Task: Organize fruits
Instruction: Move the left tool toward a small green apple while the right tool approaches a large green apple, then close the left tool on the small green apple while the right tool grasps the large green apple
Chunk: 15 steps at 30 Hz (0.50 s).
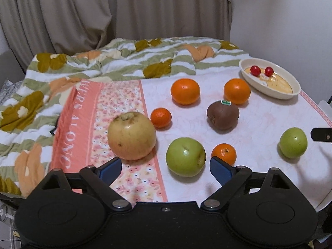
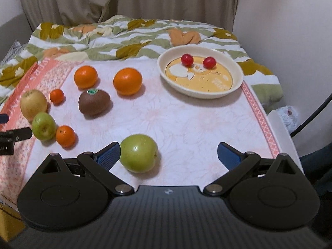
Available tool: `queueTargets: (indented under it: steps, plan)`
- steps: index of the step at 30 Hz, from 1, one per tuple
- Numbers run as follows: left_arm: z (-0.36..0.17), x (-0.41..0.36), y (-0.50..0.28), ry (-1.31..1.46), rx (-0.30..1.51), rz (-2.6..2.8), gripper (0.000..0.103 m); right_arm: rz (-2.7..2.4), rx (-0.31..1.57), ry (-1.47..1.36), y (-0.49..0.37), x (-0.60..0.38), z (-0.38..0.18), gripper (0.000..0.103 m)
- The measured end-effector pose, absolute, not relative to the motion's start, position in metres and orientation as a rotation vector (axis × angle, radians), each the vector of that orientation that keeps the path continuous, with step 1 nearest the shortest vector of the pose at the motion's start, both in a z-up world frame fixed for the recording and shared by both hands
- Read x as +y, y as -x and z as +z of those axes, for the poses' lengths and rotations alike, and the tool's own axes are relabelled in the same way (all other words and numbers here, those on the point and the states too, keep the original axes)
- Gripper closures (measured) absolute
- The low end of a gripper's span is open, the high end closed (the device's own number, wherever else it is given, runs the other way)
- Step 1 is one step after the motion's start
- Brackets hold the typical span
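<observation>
Oranges (image 2: 127, 81) four, green apples (image 2: 138, 153) two.

Dim warm indoor light, soft focus.
Fruit shadows fall right of the kiwi (image 2: 94, 103); fisheye bends edges, corners vignetted black.

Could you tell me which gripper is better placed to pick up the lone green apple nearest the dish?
Right, probably. The right gripper is open with that green apple beside its left finger; the left gripper faces another green apple.

2 wrist cams, angled down, close, same fruit spread (image 1: 207, 124)
</observation>
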<state>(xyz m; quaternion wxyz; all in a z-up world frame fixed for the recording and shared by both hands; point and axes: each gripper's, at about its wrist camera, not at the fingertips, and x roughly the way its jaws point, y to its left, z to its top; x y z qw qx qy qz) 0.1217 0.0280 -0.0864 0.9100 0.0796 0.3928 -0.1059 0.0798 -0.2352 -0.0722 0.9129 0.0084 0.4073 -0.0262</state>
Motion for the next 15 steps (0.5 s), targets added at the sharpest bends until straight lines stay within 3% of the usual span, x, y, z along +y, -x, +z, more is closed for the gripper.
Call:
queueTargets:
  steps: [4, 9, 13, 15]
  plan:
    - [-0.094, 0.025, -0.132, -0.168, 0.828, -0.238, 0.014, -0.046, 0.856, -0.019, -0.085, -0.232, -0.085, 0.000]
    - [-0.104, 0.019, -0.143, -0.173, 0.866, -0.260, 0.029, -0.028, 0.870, -0.019, -0.091, -0.230, -0.093, 0.000]
    - [-0.109, 0.014, -0.148, -0.174, 0.879, -0.273, 0.029, -0.013, 0.873, -0.018, -0.095, -0.228, -0.098, 0.000]
    - [-0.111, 0.012, -0.150, -0.169, 0.885, -0.282, 0.037, -0.005, 0.878, -0.020, -0.097, -0.227, -0.100, 0.000]
